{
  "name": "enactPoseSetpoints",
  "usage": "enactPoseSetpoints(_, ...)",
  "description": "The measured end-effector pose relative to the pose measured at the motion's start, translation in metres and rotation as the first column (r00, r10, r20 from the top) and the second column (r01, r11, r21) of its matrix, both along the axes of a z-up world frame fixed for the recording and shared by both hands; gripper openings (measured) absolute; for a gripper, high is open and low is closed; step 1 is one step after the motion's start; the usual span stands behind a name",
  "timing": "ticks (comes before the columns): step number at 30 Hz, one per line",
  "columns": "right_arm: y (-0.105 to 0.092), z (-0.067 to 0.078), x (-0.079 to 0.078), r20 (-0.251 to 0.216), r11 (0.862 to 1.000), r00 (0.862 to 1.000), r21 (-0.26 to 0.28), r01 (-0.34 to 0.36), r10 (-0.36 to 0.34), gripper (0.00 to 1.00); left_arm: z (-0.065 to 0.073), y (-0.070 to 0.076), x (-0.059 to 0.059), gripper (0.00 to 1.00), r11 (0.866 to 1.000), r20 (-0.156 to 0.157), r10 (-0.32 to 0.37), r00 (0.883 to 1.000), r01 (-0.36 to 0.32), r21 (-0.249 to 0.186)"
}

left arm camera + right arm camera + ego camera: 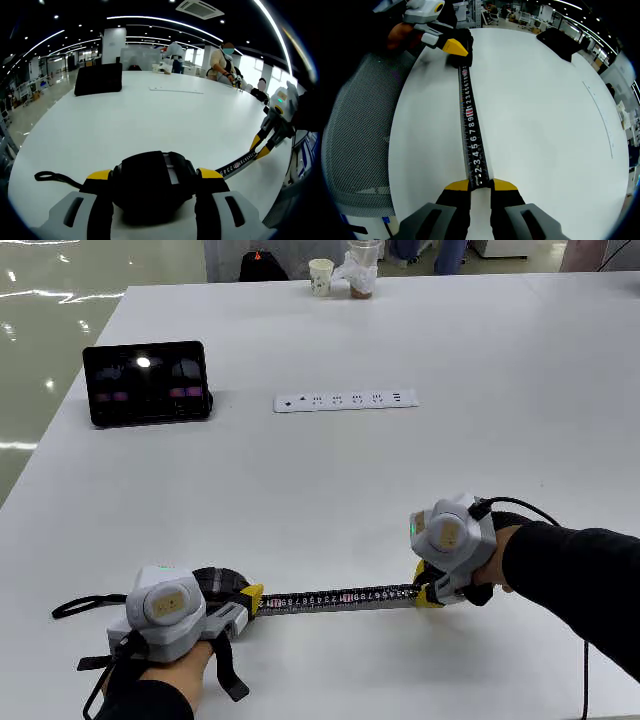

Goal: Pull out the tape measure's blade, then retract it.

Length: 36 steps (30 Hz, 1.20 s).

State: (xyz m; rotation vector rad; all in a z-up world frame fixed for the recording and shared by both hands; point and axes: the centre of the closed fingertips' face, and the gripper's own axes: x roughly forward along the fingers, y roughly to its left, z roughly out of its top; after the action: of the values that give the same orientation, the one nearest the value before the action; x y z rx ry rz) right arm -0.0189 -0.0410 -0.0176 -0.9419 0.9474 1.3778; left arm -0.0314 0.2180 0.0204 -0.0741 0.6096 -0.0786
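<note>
Head view: my left claw (243, 608) holds the tape measure (218, 583) on the bench (400, 470). My right claw (428, 596) pinches the tip of the blade (340, 597). The blade lies flat, running sideways between them.

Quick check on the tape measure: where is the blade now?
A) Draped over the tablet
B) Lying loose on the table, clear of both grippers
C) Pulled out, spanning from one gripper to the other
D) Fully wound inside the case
C: the blade runs along the table from the tape measure case, clamped in the left gripper, to the right gripper, which pinches its end.
</note>
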Motion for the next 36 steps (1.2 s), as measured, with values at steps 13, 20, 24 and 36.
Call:
enactPoseSetpoints(13,0.004,0.001,0.0,0.003,1.0,1.0,-0.002,-0.002,0.002,0.11,-0.002,0.001,0.0,0.61,1.0,-0.006,-0.001,1.0,0.001,-0.001)
enactPoseSetpoints(20,0.007,0.001,0.0,0.001,1.0,1.0,0.002,0.001,-0.001,0.11,-0.002,0.001,0.001,0.61,1.0,-0.006,-0.002,1.0,0.002,0.0)
enactPoseSetpoints(24,0.008,0.001,0.0,0.002,1.0,1.0,0.0,-0.002,0.002,0.11,-0.002,0.001,0.001,0.61,1.0,-0.005,-0.001,1.0,0.001,0.0)
enactPoseSetpoints(36,0.012,0.001,0.0,0.003,1.0,1.0,0.007,0.005,-0.005,0.11,-0.002,0.001,0.002,0.61,1.0,-0.007,-0.003,1.0,0.003,0.001)
